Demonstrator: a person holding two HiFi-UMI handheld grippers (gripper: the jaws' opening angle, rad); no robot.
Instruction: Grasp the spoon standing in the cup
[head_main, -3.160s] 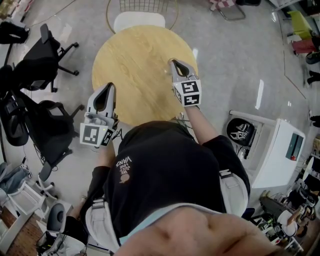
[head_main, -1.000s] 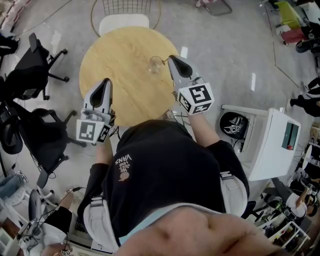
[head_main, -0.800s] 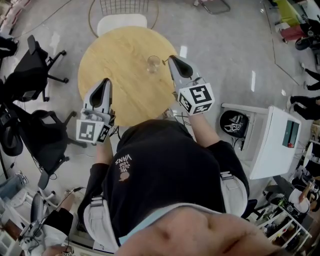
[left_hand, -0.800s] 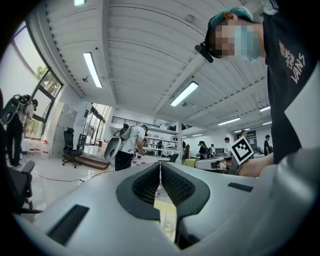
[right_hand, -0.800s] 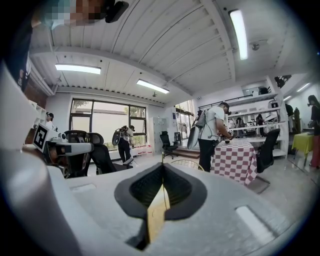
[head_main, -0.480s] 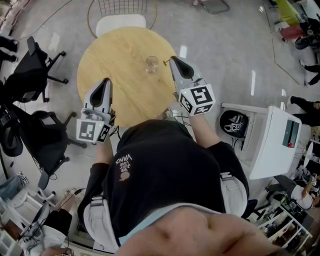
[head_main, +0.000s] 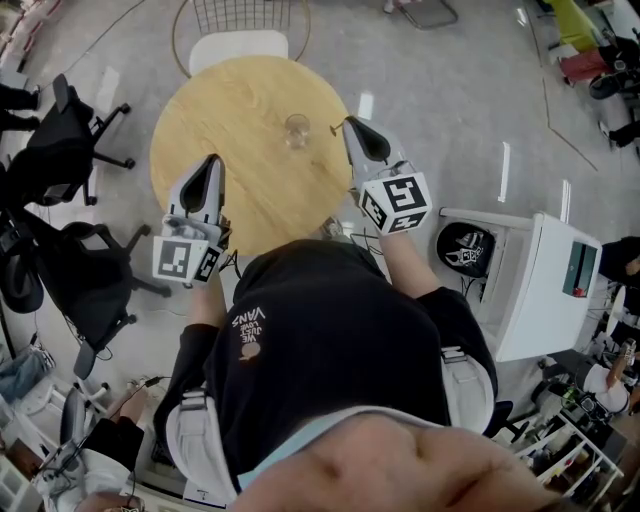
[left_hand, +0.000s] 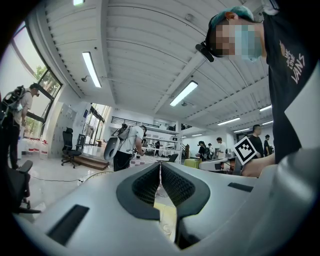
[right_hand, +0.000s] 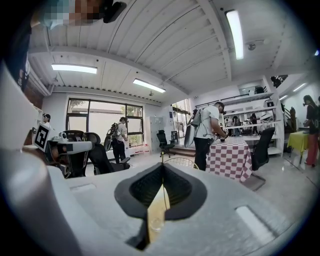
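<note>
Glass cup (head_main: 296, 130) stands upper-centre on the bench (head_main: 230, 110), nothing grasped yet; right gripper (head_main: 351, 123) hovers beside it, left gripper (head_main: 215, 160) apart, both with fingers pressed together.

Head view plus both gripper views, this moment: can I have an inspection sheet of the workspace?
Surface: round light wooden table, holding only the cup.
Job's things: clear glass cup upright on the table's far right part; thin brown sliver beside it may be the spoon's handle, too small to be sure.
Clutter: nothing seen.
Grippers: left gripper jaws together, empty, over the near left edge; right gripper jaws together, tip near the cup but apart from it.
Cables: thin dark cables by the person's waist.
Surroundings: grey floor; black office chairs at left; white-seated wire chair beyond the table; white cabinet at right.
</note>
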